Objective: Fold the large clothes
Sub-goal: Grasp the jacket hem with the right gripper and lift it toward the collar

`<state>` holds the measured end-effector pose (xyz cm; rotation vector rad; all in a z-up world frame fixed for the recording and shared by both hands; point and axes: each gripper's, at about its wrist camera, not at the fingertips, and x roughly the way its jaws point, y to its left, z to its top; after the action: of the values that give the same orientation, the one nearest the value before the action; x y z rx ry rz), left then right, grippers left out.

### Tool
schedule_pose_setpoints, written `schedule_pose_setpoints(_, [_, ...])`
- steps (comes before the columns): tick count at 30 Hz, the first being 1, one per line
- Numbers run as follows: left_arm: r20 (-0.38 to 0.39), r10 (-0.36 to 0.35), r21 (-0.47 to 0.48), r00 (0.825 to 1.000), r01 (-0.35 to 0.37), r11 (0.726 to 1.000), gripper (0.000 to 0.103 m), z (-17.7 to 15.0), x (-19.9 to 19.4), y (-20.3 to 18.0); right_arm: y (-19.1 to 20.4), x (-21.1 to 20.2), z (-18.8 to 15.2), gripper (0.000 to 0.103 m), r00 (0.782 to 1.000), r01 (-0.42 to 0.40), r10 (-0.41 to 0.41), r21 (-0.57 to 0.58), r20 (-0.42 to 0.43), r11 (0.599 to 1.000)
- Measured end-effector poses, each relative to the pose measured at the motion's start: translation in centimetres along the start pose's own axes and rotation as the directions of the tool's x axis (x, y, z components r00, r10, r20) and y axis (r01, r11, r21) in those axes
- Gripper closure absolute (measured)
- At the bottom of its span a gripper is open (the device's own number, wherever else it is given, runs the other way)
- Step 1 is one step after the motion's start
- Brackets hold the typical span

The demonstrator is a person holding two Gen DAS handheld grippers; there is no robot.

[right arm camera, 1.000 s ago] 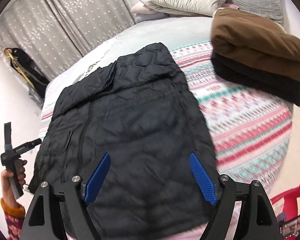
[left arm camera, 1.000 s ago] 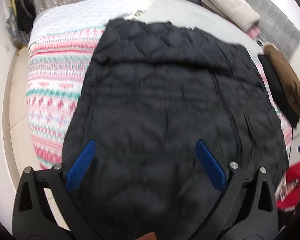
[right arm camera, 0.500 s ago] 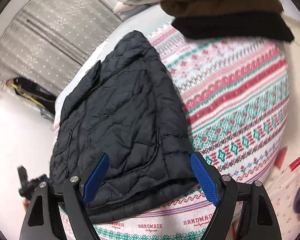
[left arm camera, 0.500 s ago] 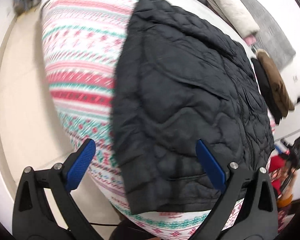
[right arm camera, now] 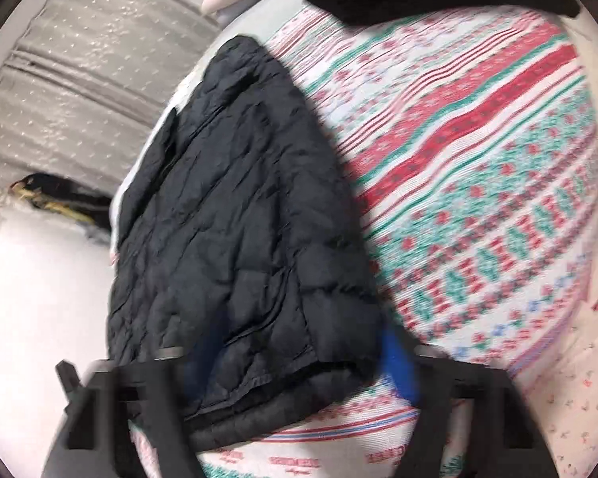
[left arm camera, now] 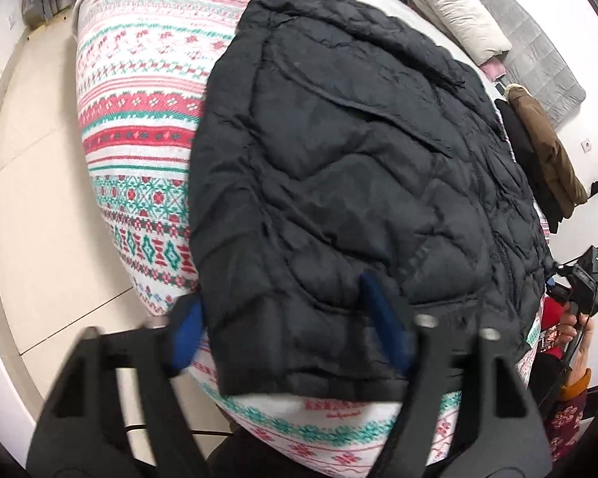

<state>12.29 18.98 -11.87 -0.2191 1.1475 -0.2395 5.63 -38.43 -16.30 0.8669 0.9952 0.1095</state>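
On the patterned bed (left arm camera: 139, 127), both claws have just been closing on the soft, puffy black jacket's (left arm camera: 358, 167) near hem corners, left claw (left arm camera: 283, 330) and right claw (right arm camera: 299, 354) each gripping padding.

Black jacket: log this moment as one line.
black jacket flat on patterned blanket | left gripper closing on hem corner | right gripper closing on other corner

A black quilted puffer jacket (left arm camera: 358, 183) lies spread flat, its hem at the bed's near edge.

We see a black quilted jacket (left arm camera: 358, 167) on a bedspread (left arm camera: 139, 119) banded in red, green and white, and blue pads (left arm camera: 382, 326) on black grippers.
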Motion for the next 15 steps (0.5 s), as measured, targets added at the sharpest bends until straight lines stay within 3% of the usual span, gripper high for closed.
schedule_pose_setpoints(1, [0.008, -0.028, 0.009, 1.000, 0.028, 1.000, 0.068, -0.2, -0.4, -0.5, 0.1, 0.4, -0.1, 0.075, 0.999, -0.022, 0.022, 0.002, -0.023, 1.000])
schedule_pose_setpoints(2, [0.004, -0.078, 0.004, 0.997, 0.078, 0.997, 0.089, 0.2, -0.4, -0.7, 0.3, 0.8, -0.2, 0.082, 0.999, -0.032, 0.032, -0.004, -0.041, 0.999])
schedule_pose_setpoints(4, [0.025, -0.104, -0.018, 0.994, 0.105, 0.994, 0.091, 0.2, -1.0, -1.0, 1.1, 0.4, -0.3, 0.090, 0.999, -0.049, 0.048, -0.031, -0.020, 0.998])
schedule_pose_setpoints(8, [0.102, -0.164, -0.030, 0.981, 0.167, 0.985, 0.093, 0.2, -3.5, -1.7, 2.9, -1.9, -0.9, 0.093, 0.989, -0.124, 0.131, -0.092, 0.064, 0.988])
schedule_pose_setpoints(10, [0.145, -0.223, -0.025, 0.964, 0.229, 0.973, 0.093, 0.0, -5.5, -2.1, 3.5, -3.7, -1.3, 0.094, 0.975, -0.181, 0.193, -0.107, 0.107, 0.978])
schedule_pose_setpoints(15, [0.225, -0.308, 0.055, 0.924, 0.304, 0.951, 0.094, -0.6, -10.0, -3.5, 4.9, -8.1, -3.2, 0.094, 0.941, -0.252, 0.283, -0.176, 0.183, 0.952])
